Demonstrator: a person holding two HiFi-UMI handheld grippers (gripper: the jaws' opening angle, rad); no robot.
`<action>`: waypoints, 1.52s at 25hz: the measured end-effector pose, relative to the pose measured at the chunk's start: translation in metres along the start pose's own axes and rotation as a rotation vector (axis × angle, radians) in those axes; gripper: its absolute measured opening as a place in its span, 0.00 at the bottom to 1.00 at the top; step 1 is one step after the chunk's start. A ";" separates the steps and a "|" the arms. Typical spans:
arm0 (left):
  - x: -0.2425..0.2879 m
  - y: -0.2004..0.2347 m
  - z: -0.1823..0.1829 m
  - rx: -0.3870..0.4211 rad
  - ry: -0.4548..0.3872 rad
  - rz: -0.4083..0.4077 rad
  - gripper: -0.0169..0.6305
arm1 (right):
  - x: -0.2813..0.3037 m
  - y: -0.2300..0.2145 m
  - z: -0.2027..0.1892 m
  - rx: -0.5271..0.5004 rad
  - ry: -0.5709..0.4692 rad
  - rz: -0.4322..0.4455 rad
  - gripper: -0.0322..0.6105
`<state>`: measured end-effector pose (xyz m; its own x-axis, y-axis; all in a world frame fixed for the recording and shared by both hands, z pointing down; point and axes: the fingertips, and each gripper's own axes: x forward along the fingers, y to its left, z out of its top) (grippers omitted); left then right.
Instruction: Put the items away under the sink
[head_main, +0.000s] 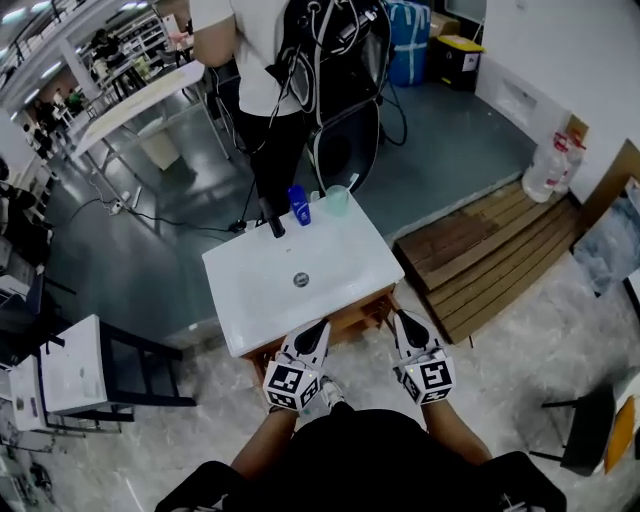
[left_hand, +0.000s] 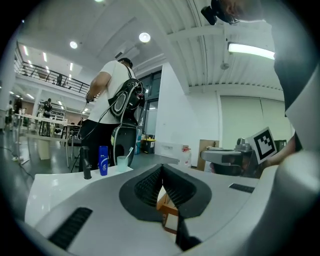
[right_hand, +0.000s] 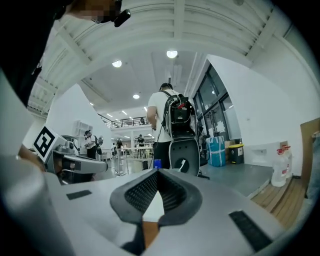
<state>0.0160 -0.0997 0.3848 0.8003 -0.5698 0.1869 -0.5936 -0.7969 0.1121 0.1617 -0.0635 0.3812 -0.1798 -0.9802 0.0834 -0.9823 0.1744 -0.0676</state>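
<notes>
Jaws shut tight and empty on both left gripper (head_main: 316, 328) and right gripper (head_main: 406, 320), by the sink's (head_main: 250, 290) near edge; bottle (head_main: 299, 205) and cup (head_main: 337, 200) stand far.

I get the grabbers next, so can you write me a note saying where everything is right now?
Left gripper: shut, empty, at the near edge of the white sink top.
Right gripper: shut, empty, beside it.
Things: the blue plastic bottle and the pale green cup holding a white toothbrush stand at the sink's far edge, by the black tap.
Done: nothing put away yet.
Left: move both into the wooden cabinet under the sink.
</notes>
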 end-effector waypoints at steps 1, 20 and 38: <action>0.001 0.011 0.001 -0.001 0.000 0.004 0.06 | 0.013 0.004 0.001 -0.001 0.003 0.008 0.08; 0.028 0.143 0.010 -0.026 -0.042 0.134 0.06 | 0.157 0.014 -0.011 -0.123 0.094 0.107 0.08; 0.069 0.163 -0.010 -0.085 0.035 0.350 0.06 | 0.265 -0.023 -0.047 -0.129 0.179 0.294 0.08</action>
<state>-0.0267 -0.2666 0.4259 0.5445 -0.7970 0.2613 -0.8375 -0.5341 0.1159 0.1336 -0.3229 0.4519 -0.4507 -0.8562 0.2526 -0.8836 0.4682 0.0103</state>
